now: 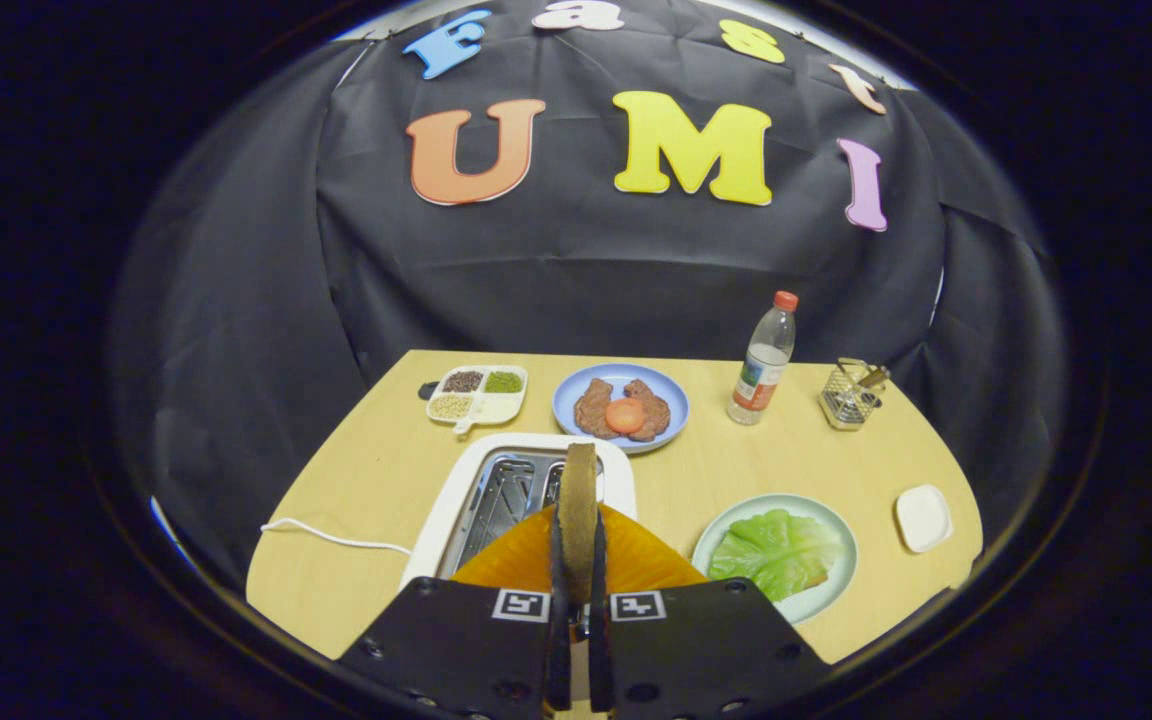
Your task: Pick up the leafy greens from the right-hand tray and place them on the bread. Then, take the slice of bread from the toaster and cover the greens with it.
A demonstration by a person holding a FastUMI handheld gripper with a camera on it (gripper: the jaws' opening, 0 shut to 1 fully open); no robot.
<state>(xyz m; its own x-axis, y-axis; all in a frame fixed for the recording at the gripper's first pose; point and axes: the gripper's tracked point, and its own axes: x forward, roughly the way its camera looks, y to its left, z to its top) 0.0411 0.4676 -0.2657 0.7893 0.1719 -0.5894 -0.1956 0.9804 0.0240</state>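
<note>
A brown slice of bread (pixel 579 475) stands on edge between my fingers, and my gripper (pixel 577 530) is shut on it. It hangs just above the open slots of the white toaster (pixel 456 500), which lies directly ahead. To the right of my fingers, the leafy greens (pixel 776 550) lie spread on a pale green plate (pixel 821 603). A bit of the bread (pixel 818 578) under the greens peeks out at their right edge.
Beyond the toaster are a blue plate (pixel 566 400) with meat and a tomato slice, and a divided tray (pixel 476 393) of seeds. A water bottle (pixel 764 360), a wire basket (pixel 851 395) and a small white dish (pixel 923 517) sit at the right. The toaster's cable (pixel 326 535) trails left.
</note>
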